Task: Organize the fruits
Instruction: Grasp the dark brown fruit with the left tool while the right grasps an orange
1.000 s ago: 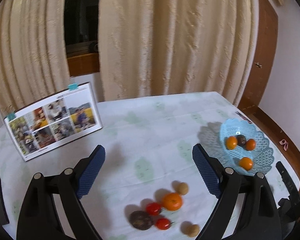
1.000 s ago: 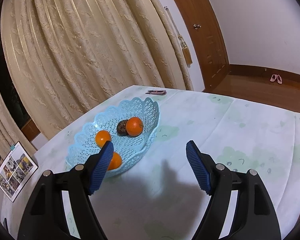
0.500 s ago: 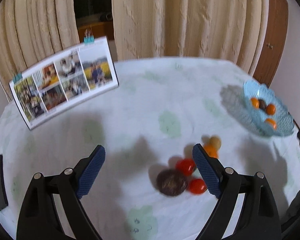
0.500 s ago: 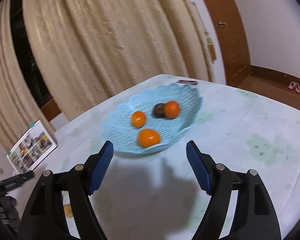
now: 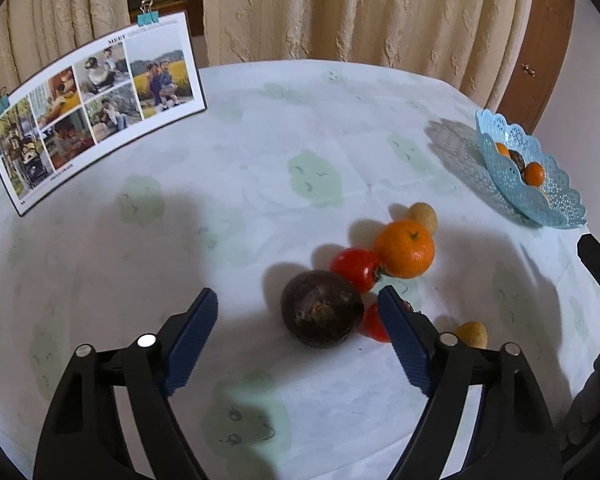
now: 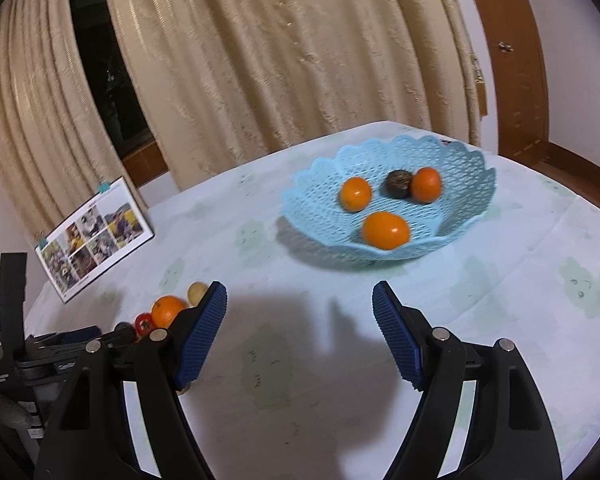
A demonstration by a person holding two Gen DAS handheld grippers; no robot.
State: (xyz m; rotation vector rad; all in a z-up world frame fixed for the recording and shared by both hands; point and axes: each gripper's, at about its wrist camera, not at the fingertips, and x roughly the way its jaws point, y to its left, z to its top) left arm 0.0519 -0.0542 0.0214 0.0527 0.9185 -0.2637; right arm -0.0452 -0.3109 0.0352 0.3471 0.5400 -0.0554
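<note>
Left wrist view: left gripper [image 5: 296,312] released, jaws just been narrowing, dark round fruit [image 5: 321,308] lying between the blue pads yet touched by neither. Pressed against that fruit's far side, a red tomato [image 5: 355,264]; beside it, touching, an orange [image 5: 405,248], with a small tan fruit [image 5: 423,216] just behind. Half hidden by the right-hand pad, a second tomato [image 5: 374,323]; past that finger, another tan fruit [image 5: 472,333]. All clustered on the tablecloth [image 5: 260,208] toward the table's near right part. Farther off, at the right edge, a blue lace basket [image 5: 500,172]; at the far left corner, a clipped photo board [image 5: 92,108] standing tilted.

Right wrist view: right gripper [image 6: 299,328] released too, nothing between the pads, hovering over bare cloth. Beyond, the basket [image 6: 460,160] near the table's far edge, carrying three orange fruits [image 6: 386,230] and one dark fruit [image 6: 399,183].
</note>
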